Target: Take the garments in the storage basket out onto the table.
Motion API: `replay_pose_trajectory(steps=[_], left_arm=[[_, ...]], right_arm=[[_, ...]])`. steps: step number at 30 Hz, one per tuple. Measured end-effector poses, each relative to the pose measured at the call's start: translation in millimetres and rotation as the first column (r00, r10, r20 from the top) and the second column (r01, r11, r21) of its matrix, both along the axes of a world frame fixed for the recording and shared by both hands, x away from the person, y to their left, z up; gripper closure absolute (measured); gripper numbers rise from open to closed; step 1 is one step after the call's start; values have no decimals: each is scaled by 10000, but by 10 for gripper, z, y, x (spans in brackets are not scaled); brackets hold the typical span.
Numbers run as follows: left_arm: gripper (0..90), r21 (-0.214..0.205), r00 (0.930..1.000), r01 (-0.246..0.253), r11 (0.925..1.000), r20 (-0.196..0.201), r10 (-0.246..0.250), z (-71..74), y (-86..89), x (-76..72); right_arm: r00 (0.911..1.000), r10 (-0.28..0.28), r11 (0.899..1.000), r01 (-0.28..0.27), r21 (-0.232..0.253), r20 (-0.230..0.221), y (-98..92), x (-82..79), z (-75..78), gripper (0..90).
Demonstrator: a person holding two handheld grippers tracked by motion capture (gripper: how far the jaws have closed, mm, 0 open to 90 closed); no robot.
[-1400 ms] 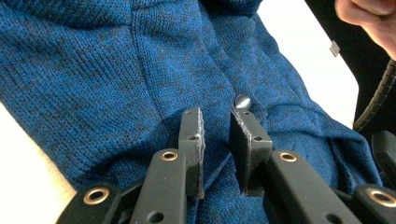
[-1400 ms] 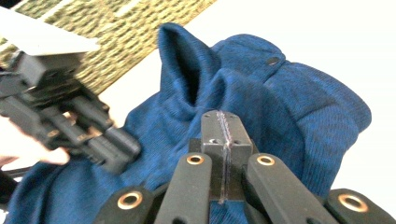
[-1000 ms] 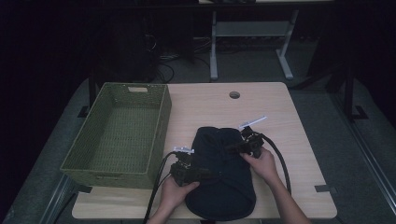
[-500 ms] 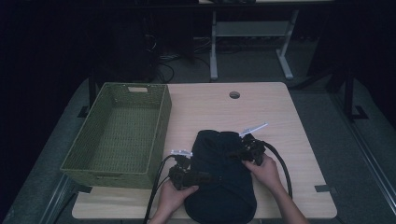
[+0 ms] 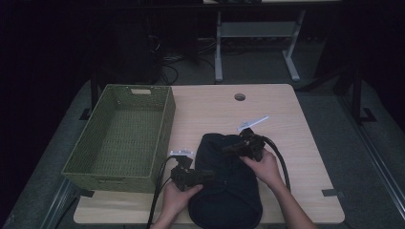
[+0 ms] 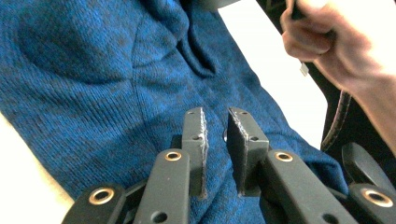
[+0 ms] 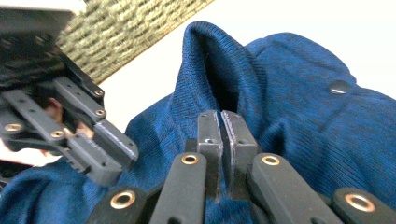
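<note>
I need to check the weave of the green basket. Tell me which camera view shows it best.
The high view: the whole green basket sits at the table's left side, with its rim, walls and inside visible. The right gripper view catches a blurred strip of its woven wall behind the blue knit garment. The left gripper view looks onto the garment.

Wooden table [image 5: 286, 114], green basket [image 5: 122, 136], blue sweater [image 5: 229, 191]

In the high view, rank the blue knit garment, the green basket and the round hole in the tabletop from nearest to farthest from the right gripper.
From the right gripper:
1. Blue knit garment, directly under it, at the near edge of the table.
2. Round hole, beyond it, toward the far edge.
3. Green basket, off to the left side; its nearest wall looks slightly farther than the hole.
</note>
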State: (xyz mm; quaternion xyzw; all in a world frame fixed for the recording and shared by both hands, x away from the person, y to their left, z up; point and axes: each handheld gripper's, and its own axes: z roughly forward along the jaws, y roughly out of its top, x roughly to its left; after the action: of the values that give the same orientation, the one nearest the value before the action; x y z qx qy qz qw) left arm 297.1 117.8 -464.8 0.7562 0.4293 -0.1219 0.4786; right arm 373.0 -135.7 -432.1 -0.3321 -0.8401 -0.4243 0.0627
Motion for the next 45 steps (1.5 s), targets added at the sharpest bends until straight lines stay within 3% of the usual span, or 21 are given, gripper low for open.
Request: replay_pose_trajectory(steps=[7,13,17,24,28,32,37,42,45], left_arm=[[761,-172,9995,-325,9993,-13,325,-5,29,37],[741,-451,9980,-626,9970,50,629,24,32,70],[734,-632,9961,-805,9948,307,826,82,20,83],[727,-884,9899,-1135,9896,754,1202,172,-33,119],[732,-925,9884,-1233,9880,771,1306,182,-55,151],[740,-898,9861,-1366,9865,826,1441,164,-37,154],[754,-1343,9792,-1804,9744,689,1908,162,36,235],[757,-1557,9728,-2016,9670,833,2162,208,24,314],[733,-1764,9655,-2280,9575,860,2458,228,-10,369]], right_arm=[[9979,-138,9991,112,-411,-632,92,40,-249,884],[9979,-114,9986,81,-515,-644,76,3,-277,897],[9970,224,9962,-285,-825,-739,71,-58,-317,898],[9975,360,9967,-403,-709,-615,-21,-172,-306,872],[9999,133,9999,-133,-59,-70,-141,-205,-115,855],[9995,-227,9996,224,142,210,-178,-141,26,849],[9996,-296,9989,295,377,18,-182,-78,57,848],[9981,-597,9958,605,682,-136,-369,-157,-9,848],[9969,-728,9948,746,696,-283,-446,-178,-77,843]])
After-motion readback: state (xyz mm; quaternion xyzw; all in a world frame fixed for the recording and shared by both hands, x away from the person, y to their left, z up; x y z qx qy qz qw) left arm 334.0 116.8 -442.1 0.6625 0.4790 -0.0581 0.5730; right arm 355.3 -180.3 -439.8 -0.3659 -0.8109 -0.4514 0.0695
